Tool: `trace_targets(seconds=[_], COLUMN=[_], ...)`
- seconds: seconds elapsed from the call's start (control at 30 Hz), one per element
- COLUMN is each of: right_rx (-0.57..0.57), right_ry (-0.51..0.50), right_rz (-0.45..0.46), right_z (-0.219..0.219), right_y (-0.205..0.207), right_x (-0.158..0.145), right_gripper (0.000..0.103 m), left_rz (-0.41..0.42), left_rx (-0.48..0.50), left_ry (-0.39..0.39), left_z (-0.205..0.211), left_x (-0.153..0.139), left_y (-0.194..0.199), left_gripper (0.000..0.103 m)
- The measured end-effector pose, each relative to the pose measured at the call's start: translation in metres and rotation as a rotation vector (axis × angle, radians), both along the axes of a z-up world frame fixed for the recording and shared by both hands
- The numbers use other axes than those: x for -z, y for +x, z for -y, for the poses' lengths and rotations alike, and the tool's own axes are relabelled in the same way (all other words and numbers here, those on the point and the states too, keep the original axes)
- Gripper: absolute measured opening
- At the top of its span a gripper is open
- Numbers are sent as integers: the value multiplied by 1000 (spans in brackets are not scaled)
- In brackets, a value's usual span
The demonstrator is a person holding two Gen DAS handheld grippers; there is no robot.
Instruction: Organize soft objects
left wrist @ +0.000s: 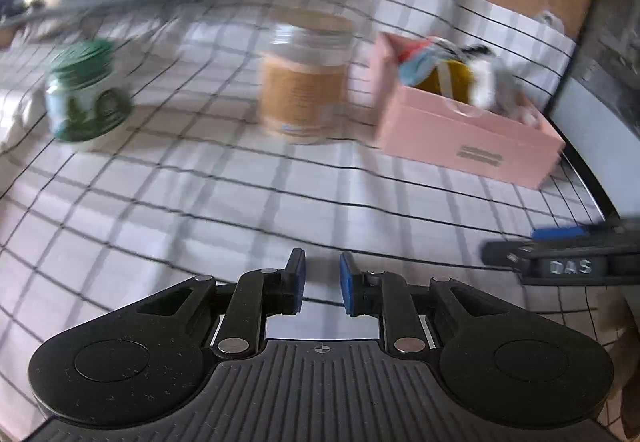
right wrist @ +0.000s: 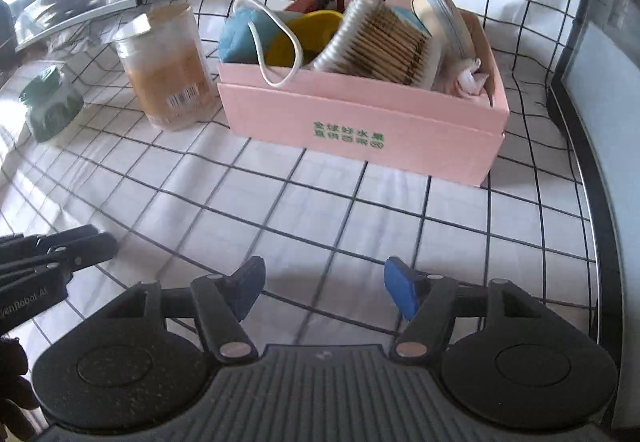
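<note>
Soft items filling the pink rectangular cardboard box (right wrist: 362,122) are lying ahead; I am bringing my nearer, wide-open, empty right gripper (right wrist: 324,290); left gripper (left wrist: 322,282) narrowly parted, empty.

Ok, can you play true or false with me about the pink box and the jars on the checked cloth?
1. The pink cardboard box is empty. False: it holds a bundle of cotton swabs, a blue face mask and other small things.
2. The clear plastic jar with an orange label stands left of the box. True.
3. The right hand-held gripper is gripping the face mask. False: its jaws are open over bare cloth.
4. The green-lidded jar stands on the white checked cloth. True.
5. The left hand-held gripper holds nothing. True.
</note>
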State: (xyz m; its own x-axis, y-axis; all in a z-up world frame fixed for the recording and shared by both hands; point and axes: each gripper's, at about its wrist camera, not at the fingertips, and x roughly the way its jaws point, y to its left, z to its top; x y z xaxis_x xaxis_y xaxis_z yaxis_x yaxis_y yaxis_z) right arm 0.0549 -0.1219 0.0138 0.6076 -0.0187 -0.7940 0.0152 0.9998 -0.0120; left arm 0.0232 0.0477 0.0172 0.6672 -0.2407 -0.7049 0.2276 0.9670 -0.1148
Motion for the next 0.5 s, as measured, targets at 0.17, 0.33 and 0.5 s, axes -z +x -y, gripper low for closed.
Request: trace_targets(seconds=[0.17, 0.33, 0.5], right_rx=[-13, -14, -49], right_ry=[-13, -14, -12], right_rz=[33, 96, 138], right_z=[14, 23, 27], right_y=[3, -2, -6], right_x=[10, 15, 16], right_gripper=[103, 103, 103], left_rz=[81, 123, 136], left_rx=[-23, -56, -105], left_ry=[11, 40, 40], left_z=[31, 45, 49], left_x=[7, 10, 11], left_y=[-16, -22, -19], left_gripper=[45, 53, 52])
